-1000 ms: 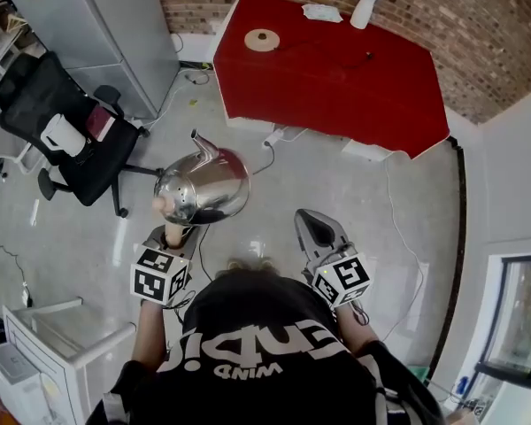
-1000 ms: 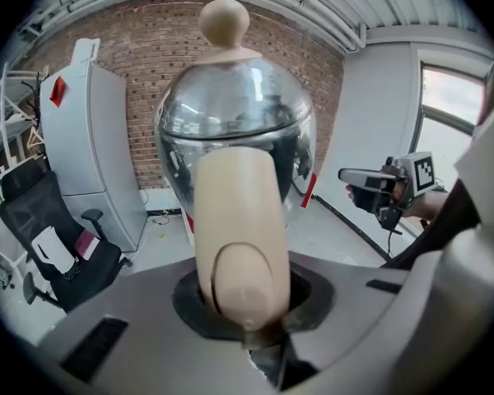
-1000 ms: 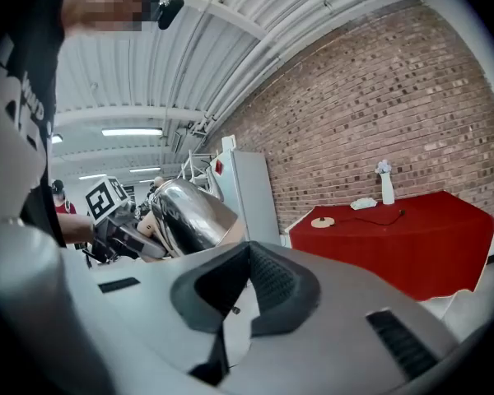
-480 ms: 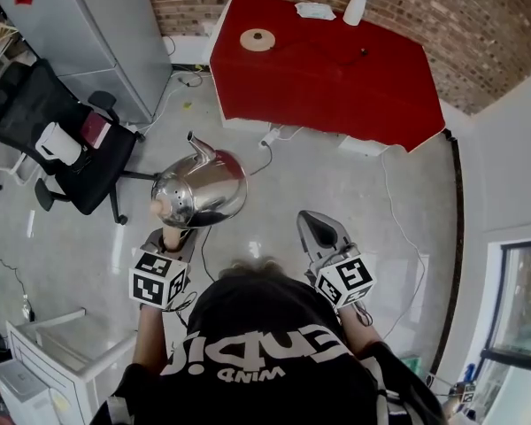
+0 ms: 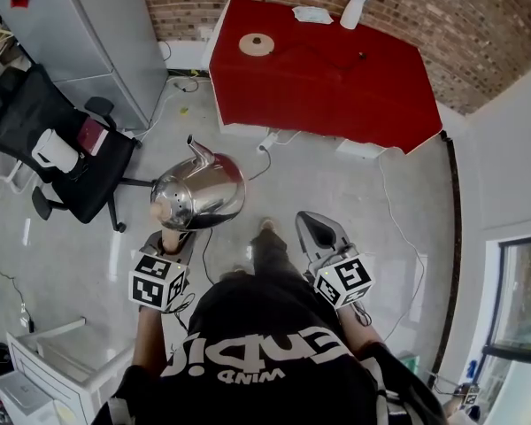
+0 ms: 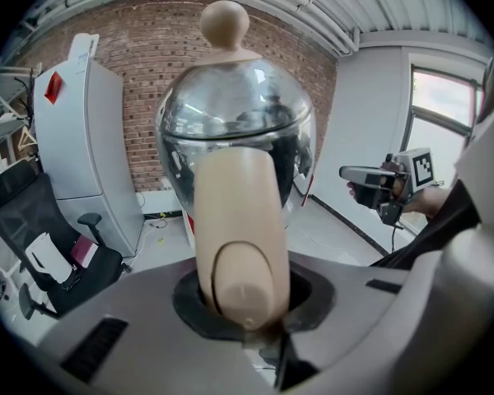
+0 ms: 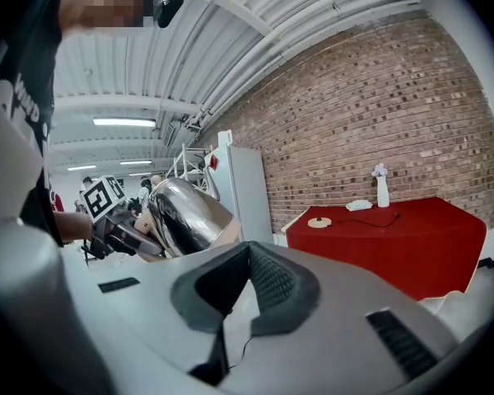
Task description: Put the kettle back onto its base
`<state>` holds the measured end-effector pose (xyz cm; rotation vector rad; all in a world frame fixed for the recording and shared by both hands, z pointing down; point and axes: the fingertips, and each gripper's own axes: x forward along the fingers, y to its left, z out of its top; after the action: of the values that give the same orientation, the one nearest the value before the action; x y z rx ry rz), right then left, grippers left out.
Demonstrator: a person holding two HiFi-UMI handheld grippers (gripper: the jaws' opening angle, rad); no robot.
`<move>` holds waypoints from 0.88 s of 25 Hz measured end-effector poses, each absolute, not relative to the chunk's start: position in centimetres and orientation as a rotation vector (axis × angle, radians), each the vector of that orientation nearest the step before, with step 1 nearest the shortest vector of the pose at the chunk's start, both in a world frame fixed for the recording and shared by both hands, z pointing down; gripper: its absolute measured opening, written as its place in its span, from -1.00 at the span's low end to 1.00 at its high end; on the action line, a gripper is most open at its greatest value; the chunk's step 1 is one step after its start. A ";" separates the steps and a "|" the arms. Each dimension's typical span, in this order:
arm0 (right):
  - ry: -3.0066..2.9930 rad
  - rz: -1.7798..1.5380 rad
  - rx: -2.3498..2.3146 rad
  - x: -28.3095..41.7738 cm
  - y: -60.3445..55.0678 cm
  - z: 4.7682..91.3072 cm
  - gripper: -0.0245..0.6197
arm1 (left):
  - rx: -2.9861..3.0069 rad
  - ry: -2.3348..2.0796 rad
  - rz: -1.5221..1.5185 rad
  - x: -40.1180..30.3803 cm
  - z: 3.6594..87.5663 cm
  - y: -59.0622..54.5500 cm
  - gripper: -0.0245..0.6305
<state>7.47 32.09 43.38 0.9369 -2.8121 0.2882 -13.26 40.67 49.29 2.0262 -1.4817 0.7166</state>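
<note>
Head view.
A: Where is the kettle?
B: Steel kettle (image 5: pixel 199 195) is up in the air above the pale floor (image 5: pixel 354 193), spout toward the red table (image 5: pixel 336 82). Left gripper (image 5: pixel 173 244) has it from behind by the beige handle (image 5: pixel 171 234).
A: And the base?
B: Round tan base (image 5: pixel 257 44) sits on the red table near its left end, well apart from the kettle, with a dark cord trailing across the cloth. White vase (image 5: pixel 354 9) stands at the back edge by the brick wall (image 5: pixel 478 34). Black office chair (image 5: pixel 62 144) and grey cabinet (image 5: pixel 88 34) are off to the left.
A: Right gripper?
B: Right gripper (image 5: pixel 317 230) is held out beside the kettle and apart from it, its nose drawn to a point.

Left gripper view.
A: What is the grip like?
B: The handle runs straight down into the jaws, which pinch it from both sides. The kettle's mirrored body fills the frame above, with a wooden knob (image 6: pixel 224 23) on top. The right gripper shows small at the right, clear of the kettle.

Right gripper view.
A: What about its fingers?
B: Pressed together, nothing between them. The kettle gleams at the left in the other gripper. Beyond it the base lies on the red table with the vase behind it, both far off.
</note>
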 end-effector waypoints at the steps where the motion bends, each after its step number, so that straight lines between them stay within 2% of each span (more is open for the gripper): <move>1: -2.814 0.284 0.938 7.3 31.8 43.3 -0.86 | 2.028 -1.484 0.713 -13.5 49.2 40.4 -0.76; 22: -2.817 0.290 0.939 5.3 21.3 43.6 -0.86 | 2.030 -1.460 0.720 -15.2 49.2 30.3 -0.76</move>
<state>5.34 21.30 43.59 0.9395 -2.8168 0.2900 -15.21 30.32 49.24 2.0302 -1.4597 0.7201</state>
